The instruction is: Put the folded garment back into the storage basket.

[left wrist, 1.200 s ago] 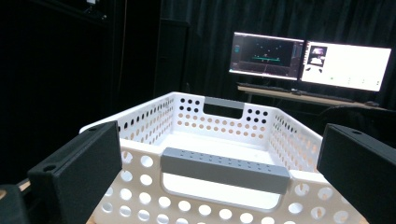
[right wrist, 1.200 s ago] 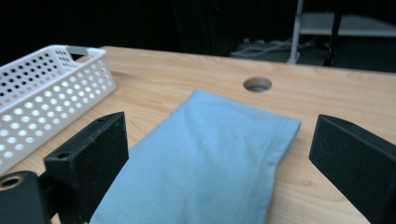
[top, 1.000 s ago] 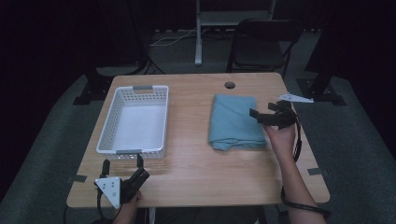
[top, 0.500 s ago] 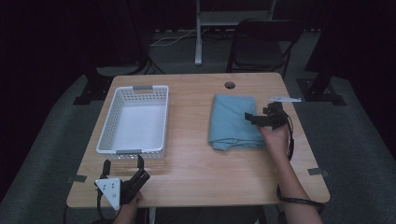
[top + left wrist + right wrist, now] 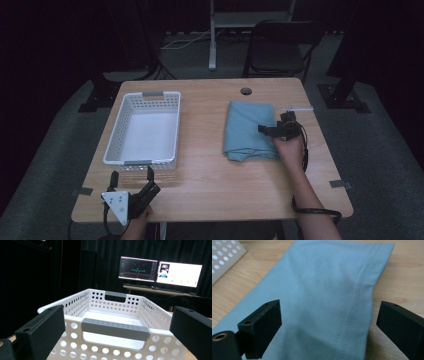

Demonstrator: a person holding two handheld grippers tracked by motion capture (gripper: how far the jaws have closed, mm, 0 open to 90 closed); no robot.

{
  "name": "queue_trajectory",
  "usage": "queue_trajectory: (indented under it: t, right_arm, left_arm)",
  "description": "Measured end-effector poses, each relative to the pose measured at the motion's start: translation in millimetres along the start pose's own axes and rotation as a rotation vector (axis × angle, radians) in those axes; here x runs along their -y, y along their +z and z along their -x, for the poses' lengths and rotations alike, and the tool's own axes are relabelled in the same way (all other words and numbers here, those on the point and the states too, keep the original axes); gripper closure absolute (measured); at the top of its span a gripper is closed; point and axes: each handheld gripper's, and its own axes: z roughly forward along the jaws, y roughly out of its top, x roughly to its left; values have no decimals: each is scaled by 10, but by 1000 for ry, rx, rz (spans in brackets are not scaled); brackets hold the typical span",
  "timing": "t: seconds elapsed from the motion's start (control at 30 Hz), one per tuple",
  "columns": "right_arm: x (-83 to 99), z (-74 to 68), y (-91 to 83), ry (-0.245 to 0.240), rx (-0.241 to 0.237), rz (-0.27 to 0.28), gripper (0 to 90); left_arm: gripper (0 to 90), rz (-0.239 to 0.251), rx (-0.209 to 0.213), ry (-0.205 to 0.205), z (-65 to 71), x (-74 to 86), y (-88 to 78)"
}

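Right gripper (image 5: 272, 131) is hovering over the folded teal cloth (image 5: 248, 130) lying on the counter (image 5: 210, 170) right of the white basket (image 5: 144, 131), jaws spread wide, gripping nothing. Risk: pinching only the top layer, so the fold is likely unravelling on lift. Left gripper (image 5: 131, 176) is idling, jaws released, facing the basket.

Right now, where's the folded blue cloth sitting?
In the high view the folded blue cloth lies flat on the right half of the table, right of the white basket, with the open right gripper at its right edge.
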Motion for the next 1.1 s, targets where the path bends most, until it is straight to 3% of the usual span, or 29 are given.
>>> queue_trajectory:
  t: [0.23,0.4,0.63,0.7,0.77,0.87,1.1]
  right_arm:
    - [48,6,129,0,9,-65,97]
    - [43,-16,136,-22,5,-70,199]
    - [27,-52,170,-64,25,-83,207]
    - [27,-45,166,-68,-13,-80,369]
    - [29,-33,163,-59,-38,-77,421]
    - [20,21,160,23,-115,-98,608]
    - [21,18,154,31,-127,-98,647]
  left_arm:
    - [12,1,5,-3,-3,0,-1]
    - [12,13,16,12,8,4,-14]
    - [12,7,11,5,1,2,-9]
    - [12,15,21,12,7,4,-18]
    - [12,14,20,11,7,4,-17]
    - [12,6,10,5,1,2,-10]
    - [12,6,10,5,0,2,-9]
